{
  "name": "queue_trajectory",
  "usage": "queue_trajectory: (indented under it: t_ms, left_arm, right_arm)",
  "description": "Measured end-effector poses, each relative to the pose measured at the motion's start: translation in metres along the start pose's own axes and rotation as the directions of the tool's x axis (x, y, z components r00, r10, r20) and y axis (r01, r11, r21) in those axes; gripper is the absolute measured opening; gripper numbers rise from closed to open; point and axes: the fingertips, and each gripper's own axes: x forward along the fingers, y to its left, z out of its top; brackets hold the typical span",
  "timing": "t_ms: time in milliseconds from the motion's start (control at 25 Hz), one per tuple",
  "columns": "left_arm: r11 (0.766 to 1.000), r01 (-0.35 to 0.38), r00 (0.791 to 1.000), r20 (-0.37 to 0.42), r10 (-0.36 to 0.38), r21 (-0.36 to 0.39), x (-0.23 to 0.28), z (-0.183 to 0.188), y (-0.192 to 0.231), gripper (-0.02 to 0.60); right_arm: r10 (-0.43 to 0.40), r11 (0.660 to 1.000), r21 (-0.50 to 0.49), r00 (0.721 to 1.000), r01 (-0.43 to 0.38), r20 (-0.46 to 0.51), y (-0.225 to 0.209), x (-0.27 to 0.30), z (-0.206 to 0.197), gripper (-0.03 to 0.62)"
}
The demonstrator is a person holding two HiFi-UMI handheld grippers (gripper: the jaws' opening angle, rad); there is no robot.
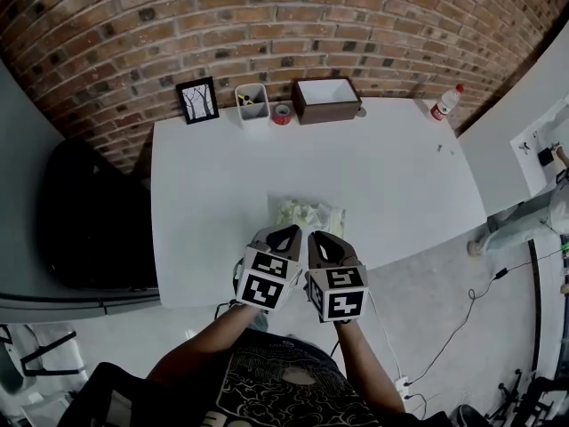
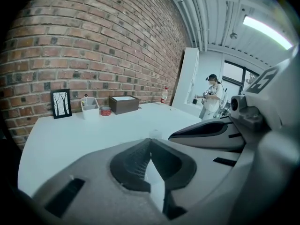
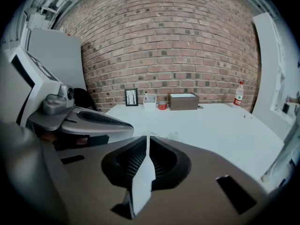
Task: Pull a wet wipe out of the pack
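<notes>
1. The left gripper (image 1: 284, 235) and right gripper (image 1: 324, 240) sit side by side over the front edge of the desk (image 1: 213, 194). Each has its jaws closed, tips met.
2. The wet wipe pack (image 1: 311, 213) lies flat just beyond the jaw tips, near the middle of the front edge. It is pale yellow-green, soft and crumpled; whether it is open cannot be told.
3. Along the far edge stand a picture frame (image 1: 197, 100), a white holder (image 1: 252, 105), a red tape roll (image 1: 282, 114) and a brown box (image 1: 327, 114).
4. A bottle (image 1: 447, 102) stands at the far right corner.
</notes>
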Motion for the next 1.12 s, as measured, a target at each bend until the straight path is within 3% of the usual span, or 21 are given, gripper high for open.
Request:
queue_trajectory:
  t_ms: [1120]
  left_arm:
    - [0.997,0.078,0.995,-0.065,-0.079,-0.026,0.042,-0.012,0.04,0.012]
  right_arm:
    - [-0.065,0.996,0.056,0.994,0.071,-0.091,-0.019,0.071,-0.009,0.054]
